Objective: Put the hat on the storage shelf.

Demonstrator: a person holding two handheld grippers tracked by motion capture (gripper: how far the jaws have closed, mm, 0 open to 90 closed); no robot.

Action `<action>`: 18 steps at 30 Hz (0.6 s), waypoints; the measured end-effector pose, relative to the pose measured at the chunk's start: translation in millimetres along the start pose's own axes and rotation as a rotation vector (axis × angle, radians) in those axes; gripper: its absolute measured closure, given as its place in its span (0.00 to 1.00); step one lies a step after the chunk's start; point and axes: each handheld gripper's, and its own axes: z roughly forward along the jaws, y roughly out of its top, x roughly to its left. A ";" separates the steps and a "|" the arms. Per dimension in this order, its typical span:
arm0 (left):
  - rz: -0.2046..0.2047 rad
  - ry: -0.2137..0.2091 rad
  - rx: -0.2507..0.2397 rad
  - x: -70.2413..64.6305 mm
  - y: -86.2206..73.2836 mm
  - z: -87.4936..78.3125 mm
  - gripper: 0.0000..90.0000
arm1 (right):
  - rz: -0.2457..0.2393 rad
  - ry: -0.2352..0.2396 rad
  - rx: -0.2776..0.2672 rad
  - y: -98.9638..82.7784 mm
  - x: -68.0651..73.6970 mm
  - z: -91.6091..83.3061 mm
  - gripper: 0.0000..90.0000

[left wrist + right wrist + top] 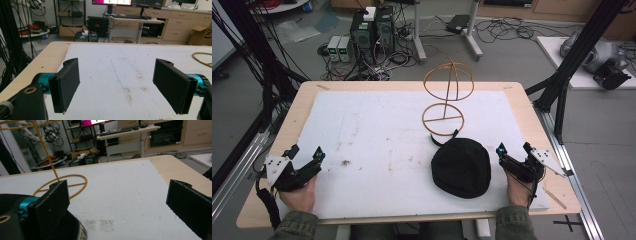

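Observation:
A black cap point(461, 167) lies on the white mat point(377, 140), right of the middle near the front edge. Behind it stands a yellow wire hat stand point(447, 95) with a ring base point(63, 183) and a dome of hoops on top. My right gripper point(514, 150) rests just right of the cap, open, with nothing between its jaws; the cap's edge point(70, 228) shows beside its left jaw. My left gripper point(305, 154) sits at the table's front left, open over bare mat point(117, 75).
The mat covers most of a wooden table point(292, 115). Black frame posts point(562, 80) stand at the table's right and left. On the floor beyond lie computer boxes point(372, 30), cables and a desk's legs.

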 end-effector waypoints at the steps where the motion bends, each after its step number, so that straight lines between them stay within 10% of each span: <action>1: -0.003 0.000 0.001 0.1 -0.1 0.2 0.24 | 0.004 0.011 0.015 1.6 1.4 -0.2 0.05; 18: -0.016 -0.016 0.005 -0.4 -0.2 0.9 0.24 | -0.038 0.153 0.072 17.4 23.2 -7.3 0.06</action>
